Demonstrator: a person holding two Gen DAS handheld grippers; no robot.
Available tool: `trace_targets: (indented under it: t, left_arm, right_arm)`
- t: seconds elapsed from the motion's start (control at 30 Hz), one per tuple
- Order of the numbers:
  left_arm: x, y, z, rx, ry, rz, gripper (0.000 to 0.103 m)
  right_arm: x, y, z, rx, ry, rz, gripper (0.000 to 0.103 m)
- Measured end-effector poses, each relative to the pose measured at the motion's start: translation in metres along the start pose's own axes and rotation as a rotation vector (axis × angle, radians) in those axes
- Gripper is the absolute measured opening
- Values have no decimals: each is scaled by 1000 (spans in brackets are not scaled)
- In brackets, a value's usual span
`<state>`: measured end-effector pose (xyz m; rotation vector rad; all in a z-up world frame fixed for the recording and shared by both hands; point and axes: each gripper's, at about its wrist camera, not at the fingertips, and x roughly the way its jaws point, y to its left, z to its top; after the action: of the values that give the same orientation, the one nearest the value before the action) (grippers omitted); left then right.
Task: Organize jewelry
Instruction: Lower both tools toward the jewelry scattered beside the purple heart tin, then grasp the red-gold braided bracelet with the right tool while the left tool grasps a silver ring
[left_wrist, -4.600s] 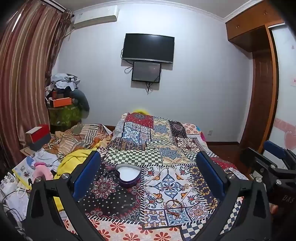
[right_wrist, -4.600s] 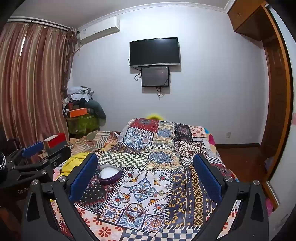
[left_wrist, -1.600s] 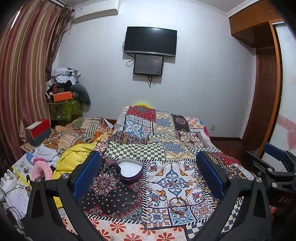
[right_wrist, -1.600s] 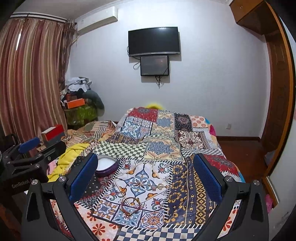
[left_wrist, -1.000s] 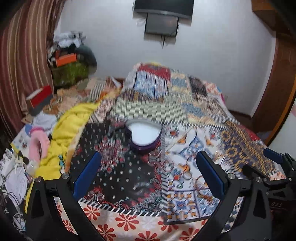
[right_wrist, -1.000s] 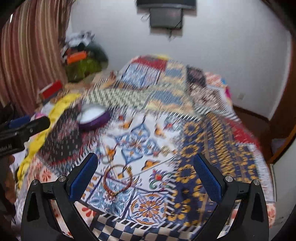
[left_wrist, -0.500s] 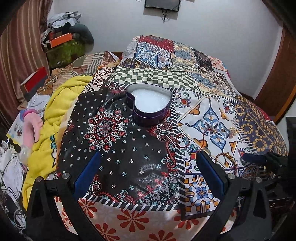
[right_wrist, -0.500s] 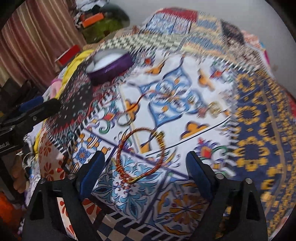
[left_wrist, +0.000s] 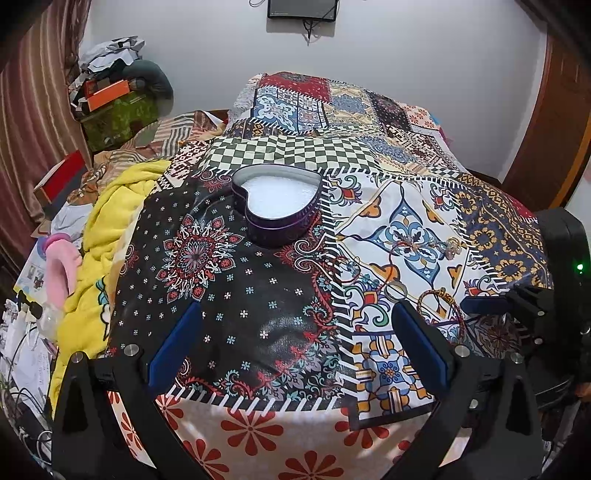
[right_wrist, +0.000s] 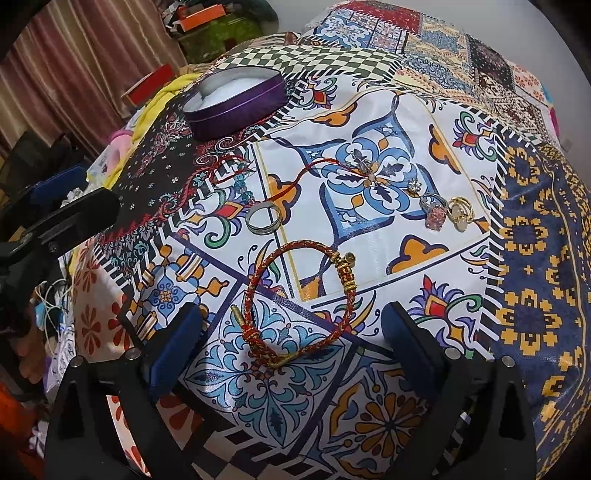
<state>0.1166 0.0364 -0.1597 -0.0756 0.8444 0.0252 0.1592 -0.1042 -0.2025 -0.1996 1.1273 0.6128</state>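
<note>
Right wrist view looks down on the right gripper (right_wrist: 288, 332), its blue-padded fingers spread wide and holding nothing, set either side of a red-and-gold braided bracelet (right_wrist: 301, 302) that lies flat on the patchwork bedspread (right_wrist: 524, 258); whether the pads touch the cloth cannot be told. Just beyond the bracelet lies a plain silver band ring (right_wrist: 263, 218), and to its right, close together, a ring with a pink stone (right_wrist: 433, 214) and a gold ring with a pale stone (right_wrist: 460, 214). A thin red cord necklace (right_wrist: 295, 177) trails across the blue floral panel toward a heart-shaped purple tin (right_wrist: 236, 99), open, with a white lining. Left wrist view shows the left gripper (left_wrist: 297, 345) likewise wide open and empty, hovering over the dark dotted panel of the bedspread, with the tin farther ahead and the bracelet off to its right, beside the right gripper's blue pad. A yellow blanket (left_wrist: 110, 206) is bunched at the bed's left edge.
</note>
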Motion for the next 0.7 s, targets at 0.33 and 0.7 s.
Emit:
trace_targets:
  t: [0.33, 0.7]
  left_arm:
    - [7, -6, -5, 4, 46, -20, 103]
    - [47, -49, -1, 78, 186, -154, 82]
  right_arm:
    - [-12, -17, -2, 38, -62, -41, 28]
    - [-24, -30, -11, 81, -84, 0, 9]
